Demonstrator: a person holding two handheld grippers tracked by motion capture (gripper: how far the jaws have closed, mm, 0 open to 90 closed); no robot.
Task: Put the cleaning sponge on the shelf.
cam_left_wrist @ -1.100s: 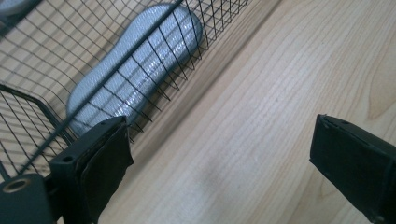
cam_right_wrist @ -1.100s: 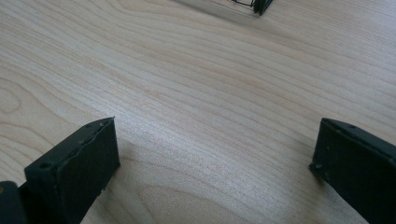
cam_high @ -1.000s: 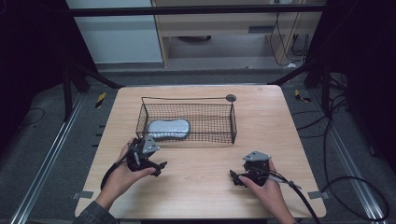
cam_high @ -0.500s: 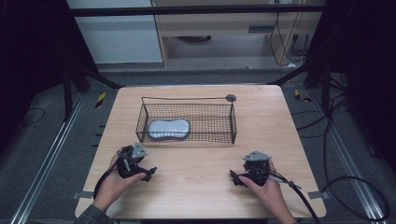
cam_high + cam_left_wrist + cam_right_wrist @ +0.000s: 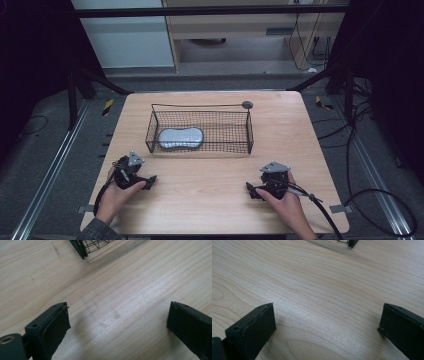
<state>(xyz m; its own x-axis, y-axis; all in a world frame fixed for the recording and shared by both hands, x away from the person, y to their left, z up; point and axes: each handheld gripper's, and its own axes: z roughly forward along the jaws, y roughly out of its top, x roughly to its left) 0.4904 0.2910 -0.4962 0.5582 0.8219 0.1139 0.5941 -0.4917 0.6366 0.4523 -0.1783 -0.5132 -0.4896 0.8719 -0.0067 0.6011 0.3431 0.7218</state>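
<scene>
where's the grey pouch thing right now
In the high view the grey pouch lies inside the wire basket, at its left end, in the middle of the table, beyond the left tongs.

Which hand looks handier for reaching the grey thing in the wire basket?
Probably the left gripper: the grey pouch lies at the wire basket's left end, nearer it than the right gripper. Both are open.

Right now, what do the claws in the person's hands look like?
Each claw, left claw and right claw, is black with two flat, blocky jaws. A grey three-cornered plate sits on top of each. A black cable trails from each. A dark sleeve shows at the left wrist.
</scene>
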